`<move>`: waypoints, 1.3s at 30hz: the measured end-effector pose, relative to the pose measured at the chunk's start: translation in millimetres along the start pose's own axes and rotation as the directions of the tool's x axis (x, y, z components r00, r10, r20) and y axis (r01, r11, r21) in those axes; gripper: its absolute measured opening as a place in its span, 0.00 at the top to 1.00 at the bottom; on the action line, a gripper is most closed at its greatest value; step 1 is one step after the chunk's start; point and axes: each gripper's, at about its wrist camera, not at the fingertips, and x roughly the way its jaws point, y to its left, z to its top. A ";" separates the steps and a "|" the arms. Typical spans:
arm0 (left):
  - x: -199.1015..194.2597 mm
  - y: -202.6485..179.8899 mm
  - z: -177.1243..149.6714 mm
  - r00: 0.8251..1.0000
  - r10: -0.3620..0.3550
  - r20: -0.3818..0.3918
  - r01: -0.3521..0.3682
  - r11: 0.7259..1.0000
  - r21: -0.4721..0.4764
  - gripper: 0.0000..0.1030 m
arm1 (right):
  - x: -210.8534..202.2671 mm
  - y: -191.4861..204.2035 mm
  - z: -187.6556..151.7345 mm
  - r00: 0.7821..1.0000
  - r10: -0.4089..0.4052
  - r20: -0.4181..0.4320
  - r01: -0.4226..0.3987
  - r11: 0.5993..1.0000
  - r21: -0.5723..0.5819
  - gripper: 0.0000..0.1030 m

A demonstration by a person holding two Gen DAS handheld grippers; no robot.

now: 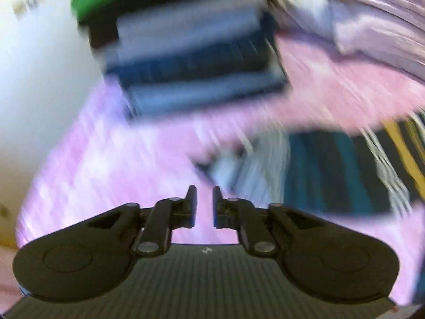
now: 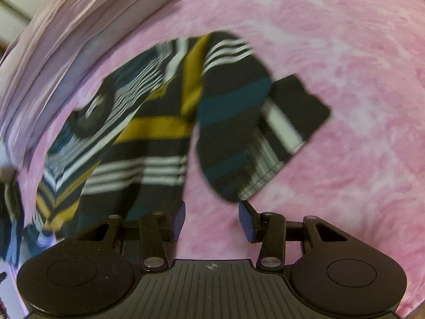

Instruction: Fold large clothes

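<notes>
The striped garment [image 2: 164, 122], black with white, mustard and teal bands, lies rumpled on a pink mottled bed cover [image 2: 345, 85]. One sleeve-like flap [image 2: 255, 133] is thrown out to the right, its hemmed end resting flat on the cover. The right gripper [image 2: 212, 219] hangs just above the near edge of the cloth, its jaws spread wide and empty, with the left blue pad [image 2: 179, 219] right at the garment's edge and the other over bare cover. A heap of pale lilac bedding [image 2: 61, 53] sits at the far left. The left gripper [image 1: 204, 207] has its jaws drawn narrow with a small gap and nothing between them. Its view is badly smeared, but beyond it stands what looks like a stack of folded clothes [image 1: 191, 61] in blues, with green on top.
</notes>
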 end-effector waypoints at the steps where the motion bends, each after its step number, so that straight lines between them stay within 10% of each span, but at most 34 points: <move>1: -4.5 -5.8 -20.4 0.997 -0.068 -0.043 0.068 0.998 -0.005 0.88 | -0.3 3.5 -7.4 1.000 -0.003 -0.005 0.002 1.000 -0.018 0.60; 4: -27.2 -47.1 -93.2 0.921 -0.338 -0.195 0.334 0.941 -0.053 0.82 | -2.8 4.3 -28.2 0.999 -0.017 -0.028 0.016 0.999 -0.032 0.60; 9: -68.6 -124.2 -195.3 0.669 -0.657 -0.348 0.631 0.749 -0.201 0.52 | -10.9 -3.4 -53.1 0.997 -0.035 -0.067 0.035 0.999 -0.007 0.60; 12: -73.6 -158.3 -232.1 0.618 -0.686 -0.385 0.645 0.722 -0.250 0.45 | -17.7 -5.2 -62.1 0.997 -0.039 -0.074 0.037 0.999 -0.023 0.60; 16: -70.0 -172.1 -249.4 0.639 -0.693 -0.334 0.614 0.721 -0.321 0.52 | -20.0 -8.9 -72.0 0.997 -0.040 -0.073 0.037 0.999 -0.037 0.60; 17: -66.9 -171.4 -246.1 0.621 -0.714 -0.322 0.628 0.700 -0.340 0.90 | -20.6 -10.4 -74.3 0.997 -0.039 -0.072 0.036 0.999 -0.036 0.60; 19: -68.2 -168.8 -237.3 0.623 -0.719 -0.309 0.648 0.695 -0.310 0.91 | -22.5 -13.7 -82.3 0.997 -0.028 -0.069 0.025 0.999 -0.033 0.60; 27: -66.7 -81.4 -154.4 0.865 -0.498 -0.056 0.489 0.863 -0.125 0.90 | -5.8 -2.7 -124.9 0.992 0.055 -0.111 -0.067 0.991 -0.113 0.60; 33: -43.0 -116.6 -130.8 0.907 -0.412 -0.085 0.420 0.900 0.119 0.90 | 42.8 48.0 -169.8 0.979 0.177 -0.103 -0.201 0.926 -0.320 0.60; 39: -32.6 -123.5 -133.1 0.909 -0.401 -0.113 0.412 0.905 0.107 0.90 | 68.4 78.3 -182.0 0.968 0.242 0.073 -0.173 0.845 -0.507 0.68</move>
